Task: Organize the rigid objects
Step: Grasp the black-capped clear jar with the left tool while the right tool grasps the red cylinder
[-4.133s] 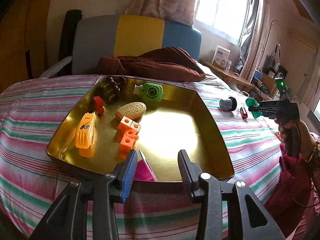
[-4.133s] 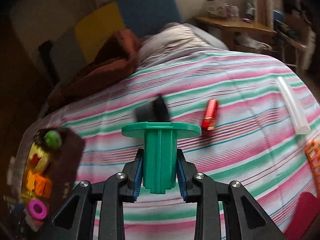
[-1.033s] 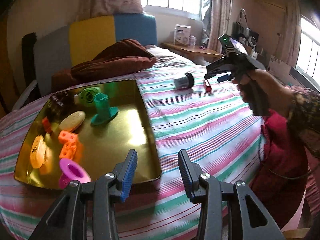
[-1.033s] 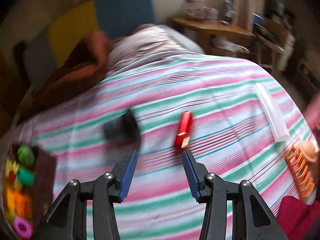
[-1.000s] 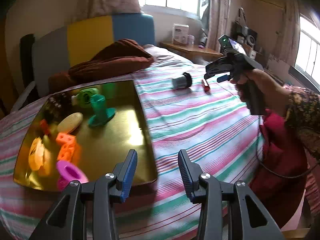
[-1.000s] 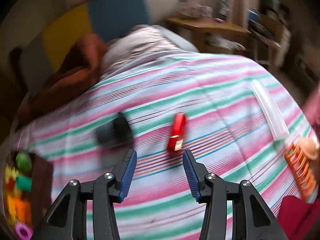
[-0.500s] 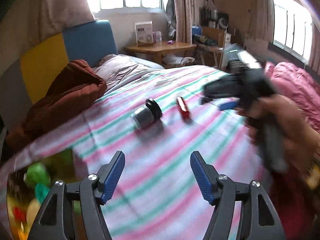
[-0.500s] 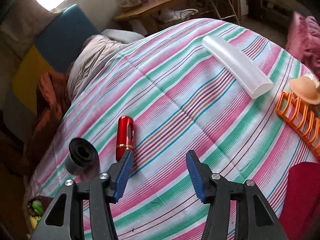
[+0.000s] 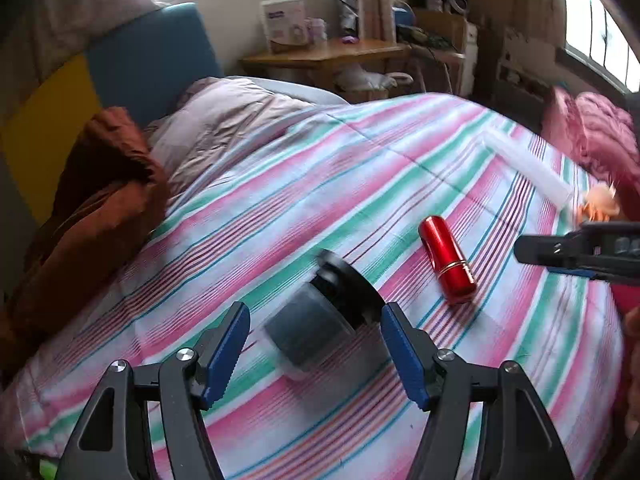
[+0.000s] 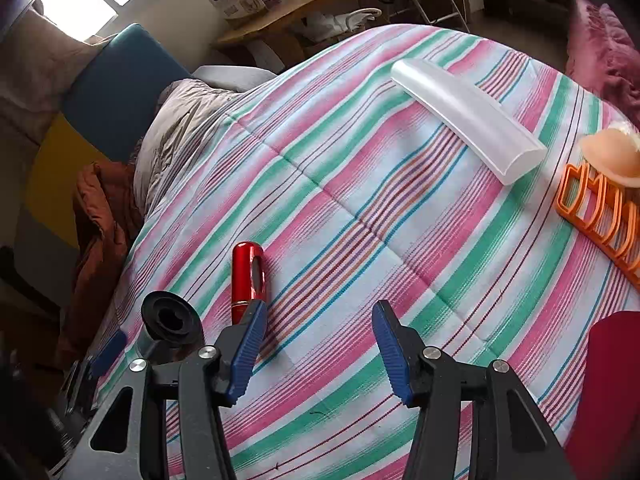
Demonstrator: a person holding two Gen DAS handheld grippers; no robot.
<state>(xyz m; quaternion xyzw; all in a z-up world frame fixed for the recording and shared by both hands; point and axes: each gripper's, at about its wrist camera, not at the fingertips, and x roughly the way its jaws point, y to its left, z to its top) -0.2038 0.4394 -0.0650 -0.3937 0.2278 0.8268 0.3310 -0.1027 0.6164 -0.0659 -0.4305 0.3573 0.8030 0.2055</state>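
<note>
Jaws spread wide, left gripper point(image 9: 314, 344) is straddling the grey canister point(image 9: 320, 314); right gripper point(image 10: 318, 344) is hovering agape, empty, over the striped quilt point(image 10: 360, 184).

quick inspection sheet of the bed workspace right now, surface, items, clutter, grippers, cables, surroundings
surface: striped bedspread, a stitched seam crossing it
job's things: black-and-grey cylinder lying on its side; red tube beside it, apart; translucent case; orange rack with a peach piece at its end
clutter: brown blanket and grey quilt at the bed's far side
grippers: left gripper open, straddling the cylinder; right gripper open, empty
cables: nothing seen
surroundings: wooden desk with a white box, windows, blue-and-yellow headboard
</note>
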